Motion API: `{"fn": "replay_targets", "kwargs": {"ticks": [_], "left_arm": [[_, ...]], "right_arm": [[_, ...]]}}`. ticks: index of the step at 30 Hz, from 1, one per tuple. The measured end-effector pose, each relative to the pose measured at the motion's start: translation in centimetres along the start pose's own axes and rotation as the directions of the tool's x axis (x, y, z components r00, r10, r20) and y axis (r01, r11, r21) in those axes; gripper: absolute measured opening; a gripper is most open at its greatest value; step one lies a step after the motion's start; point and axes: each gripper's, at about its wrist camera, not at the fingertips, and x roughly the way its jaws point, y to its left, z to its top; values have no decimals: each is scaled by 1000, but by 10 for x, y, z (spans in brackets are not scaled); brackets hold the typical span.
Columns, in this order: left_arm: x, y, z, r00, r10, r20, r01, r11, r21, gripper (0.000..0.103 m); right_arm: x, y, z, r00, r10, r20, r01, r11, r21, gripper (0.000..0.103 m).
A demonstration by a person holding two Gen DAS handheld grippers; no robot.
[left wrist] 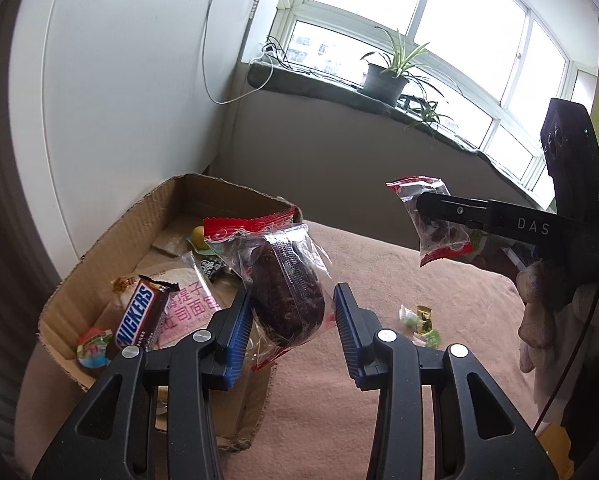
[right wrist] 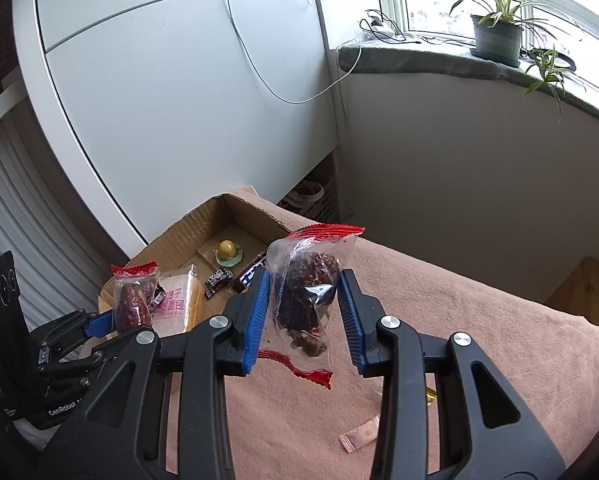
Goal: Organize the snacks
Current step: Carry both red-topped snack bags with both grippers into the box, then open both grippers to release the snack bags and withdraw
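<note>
Pink cloth [left wrist: 379, 280] is seen covering the work surface in the left wrist view, with a white cabinet [left wrist: 111, 100] behind on the left and a window sill [left wrist: 339, 88] carrying a potted plant [left wrist: 383, 80] at the back. A cardboard box [left wrist: 111, 240] is set at the cloth's left edge, close under the cabinet; a Snickers bar [left wrist: 139, 316], a pink bread packet [left wrist: 191, 304] and a small round jelly cup [left wrist: 93, 350] are lying inside it. Open cloth is left to the right of the box, where a few small candies [left wrist: 419, 320] are scattered. The left gripper [left wrist: 295, 312] is clamped on a clear red-edged packet [left wrist: 287, 292] holding a dark date, raised beside the box's near right corner. The right gripper [left wrist: 431, 210] is seen from the side at the right, held by a gloved hand [left wrist: 547, 308], with a second red-edged packet [left wrist: 431, 216] gripped well above the cloth.

In the right wrist view, the same cloth [right wrist: 459, 320] is shown running to a wall corner, the box [right wrist: 203, 220] lying ahead on the left. A pink wrapped sweet [right wrist: 359, 436] is lying on bare cloth near the view's bottom. The right gripper [right wrist: 303, 312] is closed on its packet [right wrist: 307, 296] of dark dried fruit, both blue pads [right wrist: 349, 316] pressed against the wrapper. At the left, the left gripper [right wrist: 111, 322] is seen holding its date packet [right wrist: 133, 300] just over the box's near edge.
</note>
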Motion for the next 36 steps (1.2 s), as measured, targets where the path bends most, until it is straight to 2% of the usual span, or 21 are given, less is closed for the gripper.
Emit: {"fn": "replay_targets", "kwargs": {"ticks": [17,25,33,34,36], "left_arm": [[11,29,0,999,20,-34,-21,999,-38,39],[18,31,0,999,17,-52,-19,999,-38,39],[21,34,1,998,14,-68,-17,999,-39,39],[21,35,1,998,17,-67,-20,999,-42,40],[22,36,1,997,21,-74,-25,998,-50,43]], "right_arm": [[88,58,43,995,66,-78,-71,995,-68,37],[127,70,51,989,78,-124,-89,993,-82,37],[147,78,48,981,105,-162,-120,989,-83,38],[147,78,47,981,109,-161,-123,989,-83,39],[147,80,48,982,103,-158,-117,990,-82,55]]}}
